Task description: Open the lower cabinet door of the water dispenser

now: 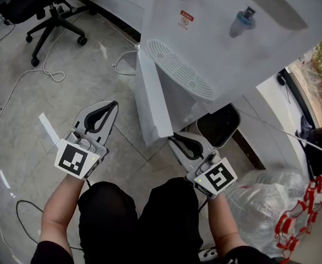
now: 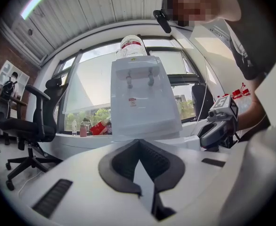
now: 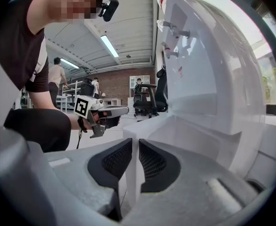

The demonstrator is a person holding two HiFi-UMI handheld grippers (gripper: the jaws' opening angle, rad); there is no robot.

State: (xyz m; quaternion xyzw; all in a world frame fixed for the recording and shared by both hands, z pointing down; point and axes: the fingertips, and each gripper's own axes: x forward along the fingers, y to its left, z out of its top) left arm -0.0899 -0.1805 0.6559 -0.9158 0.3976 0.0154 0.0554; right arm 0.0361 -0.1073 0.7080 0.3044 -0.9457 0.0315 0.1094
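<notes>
The white water dispenser (image 1: 227, 37) stands ahead of me, seen front-on in the left gripper view (image 2: 142, 98). Its lower cabinet door (image 1: 150, 98) stands swung out from the body, free edge towards me. My right gripper (image 1: 173, 138) is shut on that edge; the thin white door panel (image 3: 134, 168) sits pinched between both dark pads (image 3: 117, 159), and the cabinet's inside (image 3: 194, 140) shows to the right. My left gripper (image 1: 112, 106) hovers left of the door, apart from it. It is shut and holds nothing (image 2: 139, 141).
A black office chair (image 1: 51, 10) and loose cables (image 1: 45, 70) lie on the tiled floor to the left. A black bin (image 1: 218, 125) stands right of the dispenser, with a clear plastic bag (image 1: 265, 197) nearer me. The drip grille (image 1: 180, 70) juts out above the door.
</notes>
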